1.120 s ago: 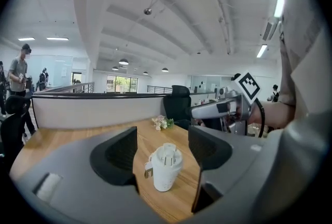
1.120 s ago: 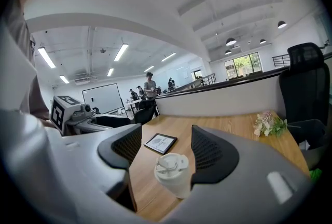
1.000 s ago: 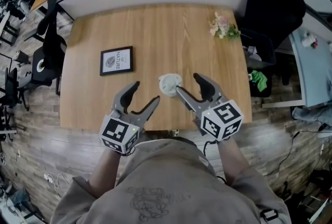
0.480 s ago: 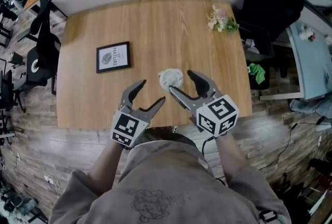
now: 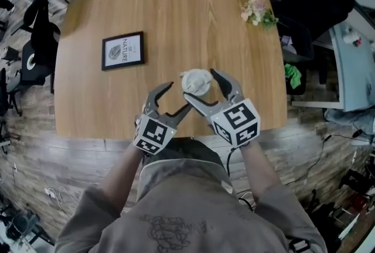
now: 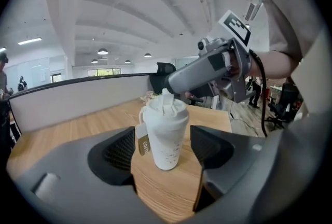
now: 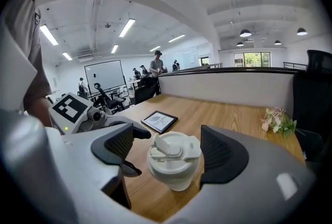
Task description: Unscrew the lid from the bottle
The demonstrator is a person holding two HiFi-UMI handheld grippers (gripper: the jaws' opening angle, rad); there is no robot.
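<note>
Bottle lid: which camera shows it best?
The right gripper view: the lid sits mid-picture, seen close from above, its flip spout plain. The left gripper view shows it side-on atop the bottle; the head view, only a small white disc.

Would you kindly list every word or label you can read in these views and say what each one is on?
"NATURE": on the framed picture; the smaller print beside it is too small to read.
"COTT": on the brown tag hanging at the side of the white bottle; the rest of the tag cannot be read.
</note>
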